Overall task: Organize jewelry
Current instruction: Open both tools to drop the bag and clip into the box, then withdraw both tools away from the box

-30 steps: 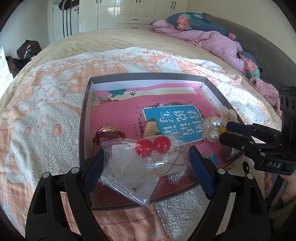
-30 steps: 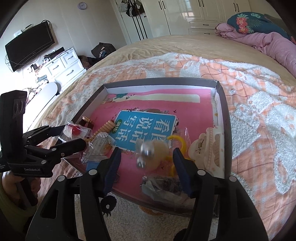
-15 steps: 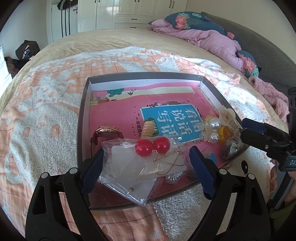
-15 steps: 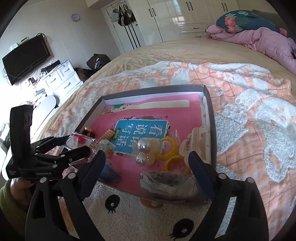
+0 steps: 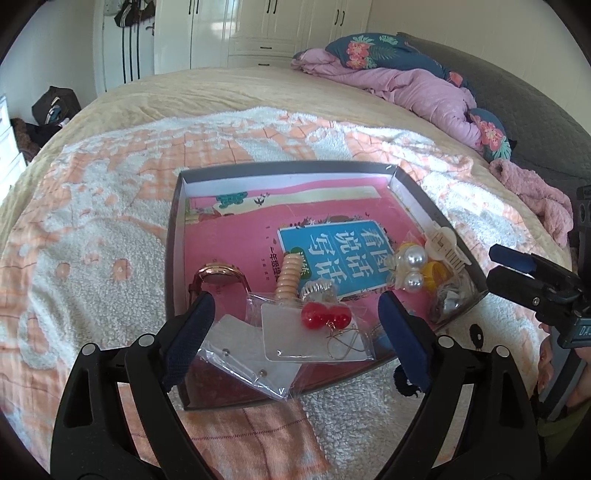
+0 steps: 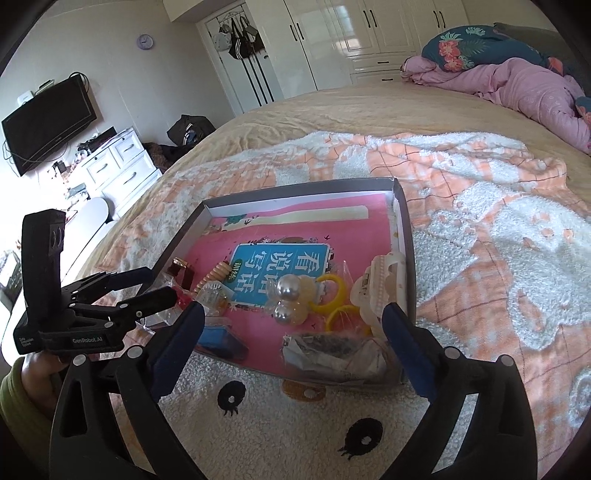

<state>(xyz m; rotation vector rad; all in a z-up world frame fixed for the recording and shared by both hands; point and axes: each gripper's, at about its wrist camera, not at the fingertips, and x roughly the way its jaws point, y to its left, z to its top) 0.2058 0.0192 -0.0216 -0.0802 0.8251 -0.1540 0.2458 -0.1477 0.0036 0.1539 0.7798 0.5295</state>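
A black television [image 6: 48, 122] hangs above white drawers [image 6: 118, 162]; a pink quilt [image 5: 417, 92] lies heaped by white wardrobes [image 6: 351, 33].

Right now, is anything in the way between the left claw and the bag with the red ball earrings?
No, nothing visible. The left claw is wide open, and the earring bag lies on top, right between its fingers, leaning over the box's near edge.

Two fisheye wrist views, each looking forward and steeply down along its own tongs at a shallow box [image 5: 173, 258] on a bed [image 5: 221, 88]. The left view sits close over the box's near left corner, facing the headboard end. The right view hangs just off the near right corner, angled toward a wall television [image 6: 48, 122]. Both share the box [image 6: 404, 258] and the book [image 5: 332, 254] [image 6: 277, 269] inside.
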